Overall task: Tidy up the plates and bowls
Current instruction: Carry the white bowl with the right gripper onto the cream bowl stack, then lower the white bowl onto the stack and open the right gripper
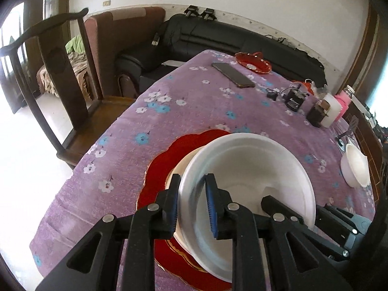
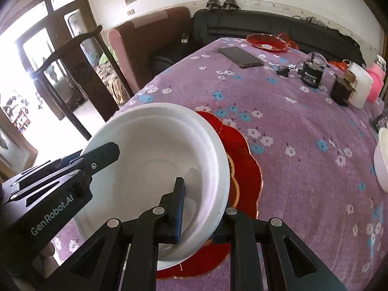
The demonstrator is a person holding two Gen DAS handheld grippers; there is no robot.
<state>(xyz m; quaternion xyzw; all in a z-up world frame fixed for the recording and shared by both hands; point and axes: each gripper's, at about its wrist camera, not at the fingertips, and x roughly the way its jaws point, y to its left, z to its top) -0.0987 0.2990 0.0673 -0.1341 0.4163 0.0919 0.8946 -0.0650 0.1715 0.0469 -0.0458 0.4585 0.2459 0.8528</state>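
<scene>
A white bowl (image 1: 247, 169) is held tilted above a cream plate (image 1: 180, 169) that lies on a large red scalloped plate (image 1: 165, 160). My left gripper (image 1: 192, 203) is shut on the bowl's left rim. My right gripper (image 2: 201, 203) is shut on the bowl's right rim (image 2: 218, 169), one finger inside and one outside. The right gripper also shows at the lower right of the left wrist view (image 1: 291, 208). The left gripper shows at the left of the right wrist view (image 2: 97, 155). A second white bowl (image 1: 355, 167) sits at the table's right edge. A small red dish (image 1: 253, 61) lies far back.
The table has a purple flowered cloth (image 1: 194, 106). On it lie a phone (image 1: 232, 74), a black charger and cylinder (image 1: 294, 97), a dark box (image 1: 316, 115), a white container (image 1: 333, 108) and a pink one (image 1: 343, 100). A wooden chair (image 1: 60, 77) and sofas (image 1: 218, 38) stand behind.
</scene>
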